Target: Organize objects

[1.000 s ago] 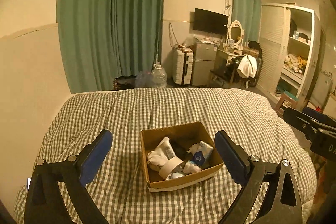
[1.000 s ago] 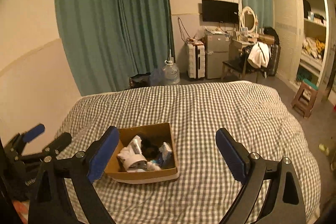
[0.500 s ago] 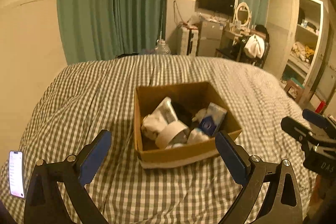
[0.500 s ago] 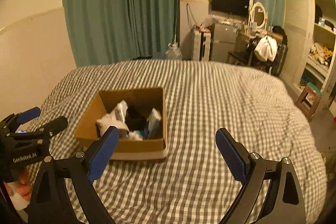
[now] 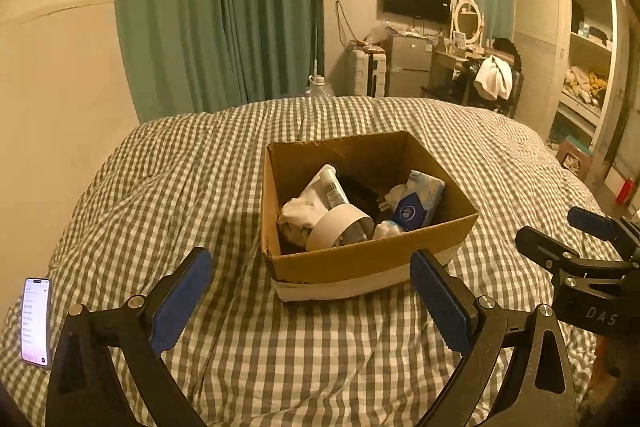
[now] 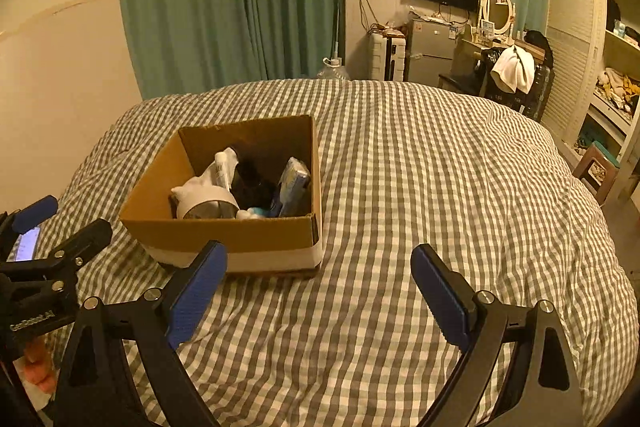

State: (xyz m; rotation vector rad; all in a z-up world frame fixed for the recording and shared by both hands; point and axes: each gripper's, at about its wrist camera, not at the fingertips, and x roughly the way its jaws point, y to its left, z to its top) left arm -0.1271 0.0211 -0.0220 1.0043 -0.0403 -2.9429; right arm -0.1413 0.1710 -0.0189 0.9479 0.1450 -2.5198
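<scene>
Both the left gripper (image 5: 310, 291) and right gripper (image 6: 320, 287) gape wide above the checked bedspread (image 6: 420, 187); cardboard box (image 5: 372, 259) just ahead, green curtains (image 5: 220, 7) beyond

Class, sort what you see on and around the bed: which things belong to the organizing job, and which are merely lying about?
Part of the job:
cardboard box
white tube
roll of tape
blue packet
left gripper
right gripper

Just lying about:
phone
water jug
white towel
</scene>
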